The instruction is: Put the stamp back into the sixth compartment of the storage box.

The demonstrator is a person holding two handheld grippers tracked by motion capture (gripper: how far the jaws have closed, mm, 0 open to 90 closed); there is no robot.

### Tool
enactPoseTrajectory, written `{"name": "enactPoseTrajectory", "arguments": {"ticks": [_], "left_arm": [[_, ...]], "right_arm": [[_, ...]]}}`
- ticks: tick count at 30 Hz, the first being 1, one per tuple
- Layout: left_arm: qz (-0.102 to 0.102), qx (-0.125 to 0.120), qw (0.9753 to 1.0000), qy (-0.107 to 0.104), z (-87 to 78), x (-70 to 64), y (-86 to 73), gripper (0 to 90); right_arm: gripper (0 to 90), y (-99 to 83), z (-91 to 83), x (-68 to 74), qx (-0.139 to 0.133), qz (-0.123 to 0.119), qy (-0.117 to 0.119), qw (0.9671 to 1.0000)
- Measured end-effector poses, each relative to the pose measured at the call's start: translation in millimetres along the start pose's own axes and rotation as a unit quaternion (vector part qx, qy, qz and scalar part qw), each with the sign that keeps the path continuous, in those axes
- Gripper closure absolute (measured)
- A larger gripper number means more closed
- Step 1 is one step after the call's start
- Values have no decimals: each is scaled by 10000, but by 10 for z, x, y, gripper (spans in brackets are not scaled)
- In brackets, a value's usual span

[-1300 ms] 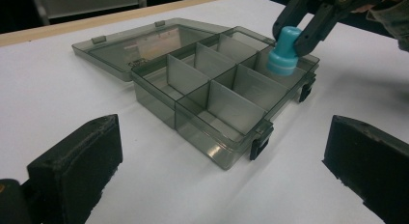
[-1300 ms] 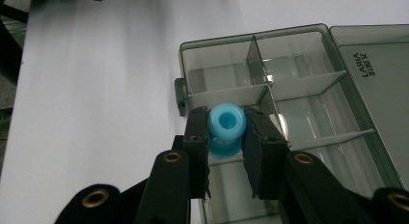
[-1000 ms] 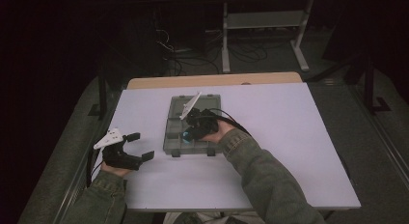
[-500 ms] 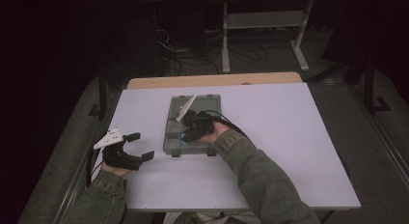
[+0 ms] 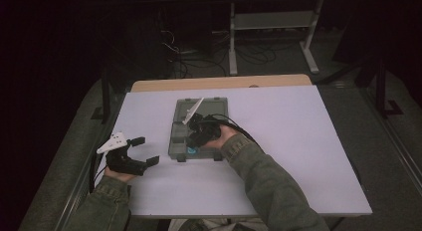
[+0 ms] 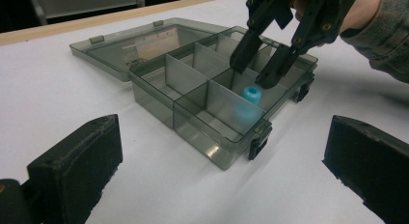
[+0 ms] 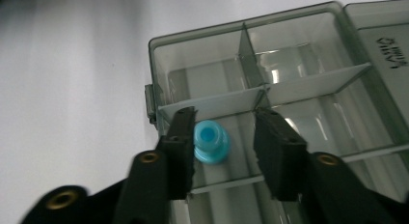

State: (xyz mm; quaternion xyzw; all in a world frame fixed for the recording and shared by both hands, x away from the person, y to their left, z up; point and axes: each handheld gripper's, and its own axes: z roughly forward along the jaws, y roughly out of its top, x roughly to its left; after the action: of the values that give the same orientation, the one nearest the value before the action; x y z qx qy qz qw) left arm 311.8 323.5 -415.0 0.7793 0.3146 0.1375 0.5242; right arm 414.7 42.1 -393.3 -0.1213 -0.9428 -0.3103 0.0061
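Observation:
A smoky clear organizer box (image 5: 176, 141) lies open mid-table, its lid (image 5: 214, 105) folded back on the far side. A small blue ring-shaped piece (image 7: 211, 142) rests in a near compartment; it is also visible as the blue piece (image 6: 252, 94) and, in the high view, the blue piece (image 5: 192, 150). My right gripper (image 7: 224, 137) is open and hangs over that compartment with a jaw on either side of the piece. The same right gripper (image 6: 255, 69) dips into the box (image 6: 193, 89). My left gripper (image 5: 148, 150) stands open on the table left of the box, nothing between its jaws.
The white table (image 5: 298, 141) has bare surface right of and in front of the box. A wooden strip (image 5: 219, 82) runs along its far edge. A metal stand (image 5: 271, 27) and cables (image 5: 184, 52) sit on the dark floor beyond.
My right gripper has shifted slightly toward the box's near left compartment. The left gripper has stayed put.

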Motion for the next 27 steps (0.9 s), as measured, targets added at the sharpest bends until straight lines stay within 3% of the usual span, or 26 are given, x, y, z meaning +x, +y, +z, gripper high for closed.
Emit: {"name": "enactPoseTrajectory", "arguments": {"ticks": [6, 12, 20, 27], "left_arm": [[7, 3, 10000, -4, 1, 1, 0, 0], [14, 8, 10000, 2, 0, -1, 0, 0], [3, 7, 10000, 4, 0, -2, 0, 0], [-6, -8, 10000, -14, 5, 0, 1, 0]], "right_arm": [[345, -13, -120, -29, -261, 178, -15, 9995], [197, -44, -224, -32, -548, 244, 22, 9982], [13, -73, -300, -7, -694, 213, -271, 9970], [0, -128, -361, 2, -732, 255, -461, 9959]]}}
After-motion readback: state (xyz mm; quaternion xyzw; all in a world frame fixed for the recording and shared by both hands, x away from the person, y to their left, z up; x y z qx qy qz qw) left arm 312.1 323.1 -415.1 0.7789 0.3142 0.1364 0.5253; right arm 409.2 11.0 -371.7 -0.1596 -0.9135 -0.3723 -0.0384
